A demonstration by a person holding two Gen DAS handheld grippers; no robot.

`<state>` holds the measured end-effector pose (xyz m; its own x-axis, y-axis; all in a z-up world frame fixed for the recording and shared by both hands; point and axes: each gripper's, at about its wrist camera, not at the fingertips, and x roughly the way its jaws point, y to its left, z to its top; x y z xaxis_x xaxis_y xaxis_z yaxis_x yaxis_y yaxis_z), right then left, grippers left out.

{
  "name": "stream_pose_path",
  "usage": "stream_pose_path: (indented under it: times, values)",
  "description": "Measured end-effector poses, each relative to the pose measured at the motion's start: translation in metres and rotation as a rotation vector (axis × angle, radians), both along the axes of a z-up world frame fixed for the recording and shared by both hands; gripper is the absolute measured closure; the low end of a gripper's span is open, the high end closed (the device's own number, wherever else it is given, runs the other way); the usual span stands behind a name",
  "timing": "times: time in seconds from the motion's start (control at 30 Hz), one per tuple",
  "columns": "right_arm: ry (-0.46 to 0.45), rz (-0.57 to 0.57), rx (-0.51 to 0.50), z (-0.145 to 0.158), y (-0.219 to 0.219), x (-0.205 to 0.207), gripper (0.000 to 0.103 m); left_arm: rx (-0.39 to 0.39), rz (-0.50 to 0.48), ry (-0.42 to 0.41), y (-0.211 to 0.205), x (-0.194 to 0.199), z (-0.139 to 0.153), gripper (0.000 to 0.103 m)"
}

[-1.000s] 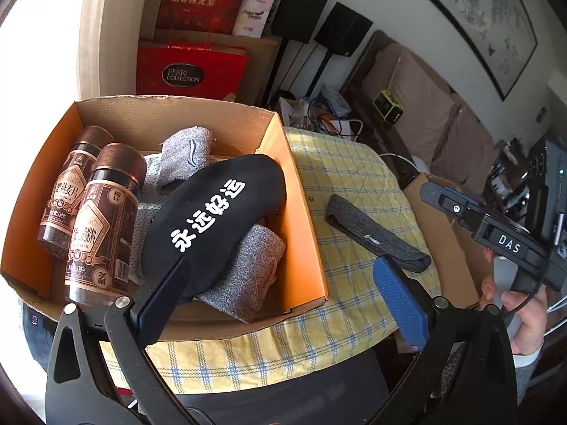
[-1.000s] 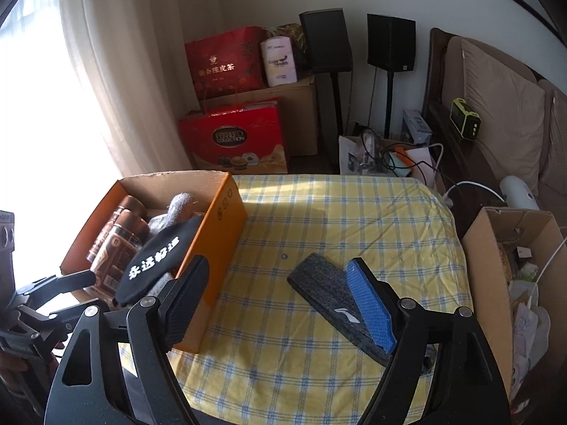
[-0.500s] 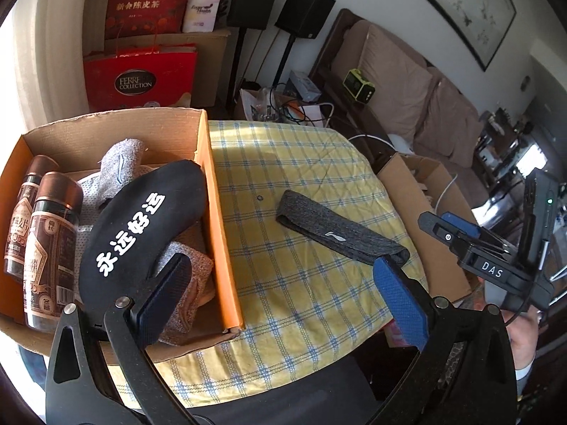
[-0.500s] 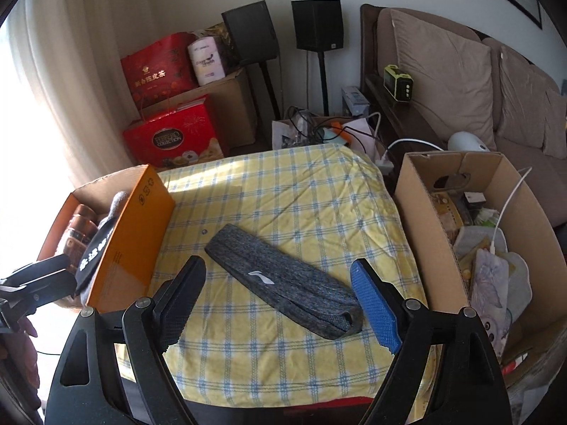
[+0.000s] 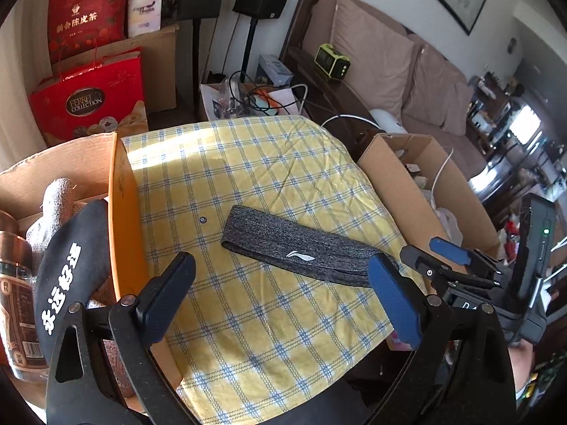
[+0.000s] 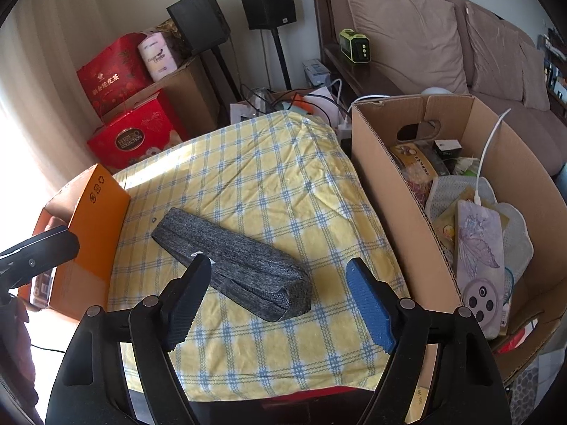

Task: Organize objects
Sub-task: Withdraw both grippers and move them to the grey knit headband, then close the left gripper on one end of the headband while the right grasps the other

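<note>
A dark grey headband [image 5: 294,248] [image 6: 230,258] lies flat on the yellow checked tablecloth [image 5: 248,163]. My left gripper [image 5: 281,262] hangs open above its near side, holding nothing. My right gripper [image 6: 278,262] is open with its jaws closing. The headband's right end sits between and below its fingers, and the pads do not touch it. The orange box [image 5: 122,212] [image 6: 95,212] at the left holds a black eye mask [image 5: 67,265], grey socks [image 5: 56,198] and a brown jar [image 5: 10,265]. In the left wrist view the right gripper [image 5: 432,255] shows at the right.
An open cardboard box [image 6: 389,184] full of odds and ends stands against the table's right edge. Behind the table are red gift bags [image 5: 88,102], two black speakers [image 6: 265,0], a tangle of cables and a brown sofa [image 6: 407,35].
Both grippers have swung right, away from the orange box and toward the headband. The right gripper has sunk closer to the headband's right end.
</note>
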<state>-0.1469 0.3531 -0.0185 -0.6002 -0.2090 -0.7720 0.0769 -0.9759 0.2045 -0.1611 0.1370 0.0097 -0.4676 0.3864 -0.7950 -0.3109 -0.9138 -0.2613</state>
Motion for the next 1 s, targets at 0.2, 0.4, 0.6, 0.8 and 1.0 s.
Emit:
stream_pose_path:
  times: [0.2, 0.4, 0.6, 0.8, 1.0]
  values:
    - [-0.021, -0.001, 0.008, -0.010, 0.003, -0.005, 0.023, -0.014, 0.014, -0.059, 0.011, -0.021, -0.023, 0.006]
    - [-0.023, -0.001, 0.039, -0.017, 0.001, -0.006, 0.025, -0.054, 0.031, -0.098, 0.018, -0.037, -0.047, 0.006]
    - [-0.033, 0.011, 0.038, -0.025, -0.002, -0.008, 0.025, -0.086, 0.040, -0.116, 0.021, -0.048, -0.063, 0.006]
    - [-0.049, 0.022, 0.031, -0.032, -0.006, -0.011, 0.025, -0.114, 0.058, -0.145, 0.021, -0.061, -0.077, 0.006]
    - [-0.064, 0.027, 0.026, -0.038, -0.008, -0.014, 0.025, -0.134, 0.065, -0.169, 0.020, -0.070, -0.089, 0.006]
